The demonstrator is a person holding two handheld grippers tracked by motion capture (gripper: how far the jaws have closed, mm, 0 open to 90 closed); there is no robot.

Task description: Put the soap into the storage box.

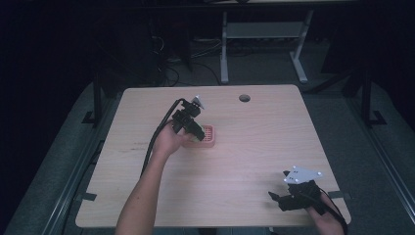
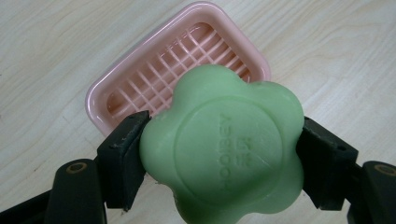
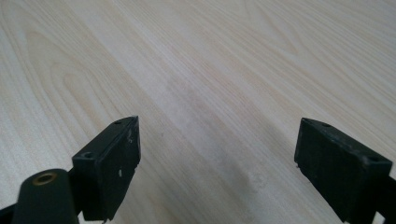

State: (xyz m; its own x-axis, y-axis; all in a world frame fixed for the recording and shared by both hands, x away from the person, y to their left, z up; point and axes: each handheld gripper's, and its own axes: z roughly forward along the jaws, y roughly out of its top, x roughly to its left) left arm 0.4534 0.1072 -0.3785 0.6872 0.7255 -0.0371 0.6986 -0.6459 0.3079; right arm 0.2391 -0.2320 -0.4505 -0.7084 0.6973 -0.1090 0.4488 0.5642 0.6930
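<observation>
A green flower-shaped soap bar (image 2: 222, 147) with raised lettering is clamped between my left gripper's (image 2: 219, 158) two black jaws. It hangs just above a pink soap dish (image 2: 135, 79) with a ribbed grid floor. In the high view my left gripper (image 1: 195, 131) sits at the left end of the pink soap dish (image 1: 209, 138), left of the table's middle. My right gripper (image 1: 280, 198) rests near the table's front right corner. Its jaws stand wide apart over bare wood (image 3: 215, 116), with nothing between them.
The light wooden table (image 1: 254, 147) has a round cable hole (image 1: 244, 98) near its far edge. Beyond it, on the dark floor, stand the white legs of another desk (image 1: 224, 49). Black cables trail from both grippers.
</observation>
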